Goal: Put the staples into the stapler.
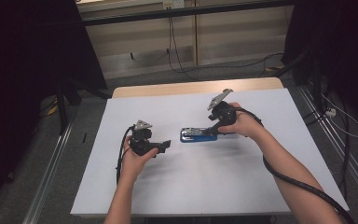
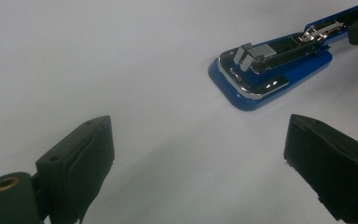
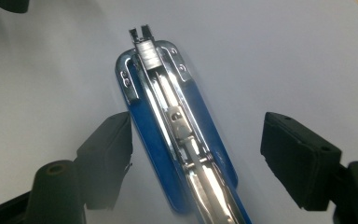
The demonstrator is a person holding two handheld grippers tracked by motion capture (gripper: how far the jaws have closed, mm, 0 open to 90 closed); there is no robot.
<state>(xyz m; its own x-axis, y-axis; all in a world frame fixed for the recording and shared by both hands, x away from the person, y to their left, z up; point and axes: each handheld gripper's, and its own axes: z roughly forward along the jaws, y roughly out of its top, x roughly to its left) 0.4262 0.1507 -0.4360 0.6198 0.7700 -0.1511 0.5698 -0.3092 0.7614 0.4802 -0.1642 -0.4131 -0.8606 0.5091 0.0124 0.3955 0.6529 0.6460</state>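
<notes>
- A blue stapler (image 1: 198, 135) is seen lying flat on the white desk (image 1: 191, 186), just right of centre in the high view, its length running left to right.
- In the right gripper view the stapler (image 3: 177, 135) is shown opened up: the metal staple channel is exposed along the blue base, nose toward the top of the frame.
- The right hand-held gripper (image 1: 213, 130) is held over the stapler's right end. Its jaws are spread wide, one on each side of the stapler body, and the pads (image 3: 109, 154) are not pressed on it. Nothing is gripped.
- The left hand-held gripper (image 1: 164, 145) is held at centre left of the high view, jaws pointed toward the stapler's nose, a short gap left between. Jaws are seen wide open and empty in the left gripper view, with the stapler (image 2: 270, 70) at upper right.
- Step judged: the opened stapler sits released, or not yet clamped, between the right jaws; the work appears to be handling the open stapler, likely loading or shutting it.
- Next move likely calls for either a closing of the right jaws on the narrow body, or the left hand-held gripper brought in to steady the nose. Centring on the body would be needed, since the exposed channel is slim and the base could slide on the smooth desk.
</notes>
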